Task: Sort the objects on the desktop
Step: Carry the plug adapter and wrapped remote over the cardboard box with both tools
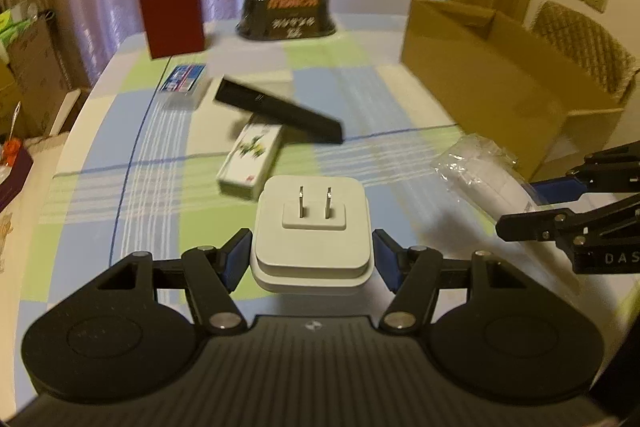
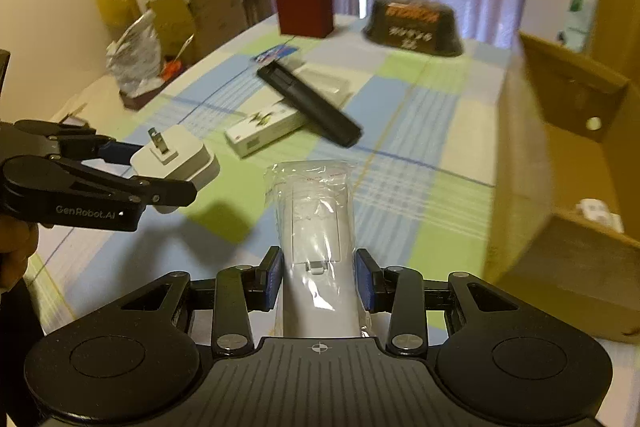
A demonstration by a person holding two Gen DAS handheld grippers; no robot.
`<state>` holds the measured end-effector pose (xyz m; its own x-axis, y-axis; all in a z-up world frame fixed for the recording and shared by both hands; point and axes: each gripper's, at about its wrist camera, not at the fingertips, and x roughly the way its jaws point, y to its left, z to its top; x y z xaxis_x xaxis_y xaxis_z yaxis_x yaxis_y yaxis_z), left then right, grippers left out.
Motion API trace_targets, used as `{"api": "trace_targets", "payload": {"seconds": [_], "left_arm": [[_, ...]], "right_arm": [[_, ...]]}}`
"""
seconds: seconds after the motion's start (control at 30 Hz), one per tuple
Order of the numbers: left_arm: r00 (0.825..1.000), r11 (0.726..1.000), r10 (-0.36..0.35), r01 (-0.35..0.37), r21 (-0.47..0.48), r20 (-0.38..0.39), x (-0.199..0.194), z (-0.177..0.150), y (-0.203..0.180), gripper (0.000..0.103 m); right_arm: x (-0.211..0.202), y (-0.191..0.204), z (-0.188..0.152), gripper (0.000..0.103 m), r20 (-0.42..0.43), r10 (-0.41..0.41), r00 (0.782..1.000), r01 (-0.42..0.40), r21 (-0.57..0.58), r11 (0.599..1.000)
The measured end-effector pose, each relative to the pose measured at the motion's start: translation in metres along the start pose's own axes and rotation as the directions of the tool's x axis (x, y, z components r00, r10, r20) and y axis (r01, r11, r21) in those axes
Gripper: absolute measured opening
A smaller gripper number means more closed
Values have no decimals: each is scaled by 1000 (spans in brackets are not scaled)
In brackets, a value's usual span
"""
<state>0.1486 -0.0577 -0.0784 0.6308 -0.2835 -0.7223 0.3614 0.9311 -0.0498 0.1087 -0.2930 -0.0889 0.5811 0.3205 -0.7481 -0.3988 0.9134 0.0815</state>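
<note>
A: What do the left fingers (image 1: pixel 312 251) hold?
B: They clamp a white plug adapter (image 1: pixel 312 231), prongs up, lifted off the desk (image 1: pixel 100 187).
A: And the right fingers (image 2: pixel 319 277)?
B: Closed on a white remote in a clear bag (image 2: pixel 316 227), pointing forward.
A: Room ahead?
B: Bare checked cloth just beyond both. Farther on, a black remote (image 1: pixel 280 109) lies across a white box (image 1: pixel 250 159). Right of the fingers, the open cardboard box (image 2: pixel 568 187) stands close, its edge near the bag.
</note>
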Motion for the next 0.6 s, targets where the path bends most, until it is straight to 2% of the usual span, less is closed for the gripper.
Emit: {"api": "trace_targets", "payload": {"seconds": [0.23, 0.6], "left_arm": [[999, 998, -34, 32, 56, 31, -18, 20, -35, 60], [992, 987, -109, 101, 124, 61, -21, 50, -88, 60]], "right_arm": [[-42, -19, 5, 37, 66, -44, 997, 41, 35, 999], [-92, -64, 15, 37, 142, -131, 981, 116, 107, 988]]}}
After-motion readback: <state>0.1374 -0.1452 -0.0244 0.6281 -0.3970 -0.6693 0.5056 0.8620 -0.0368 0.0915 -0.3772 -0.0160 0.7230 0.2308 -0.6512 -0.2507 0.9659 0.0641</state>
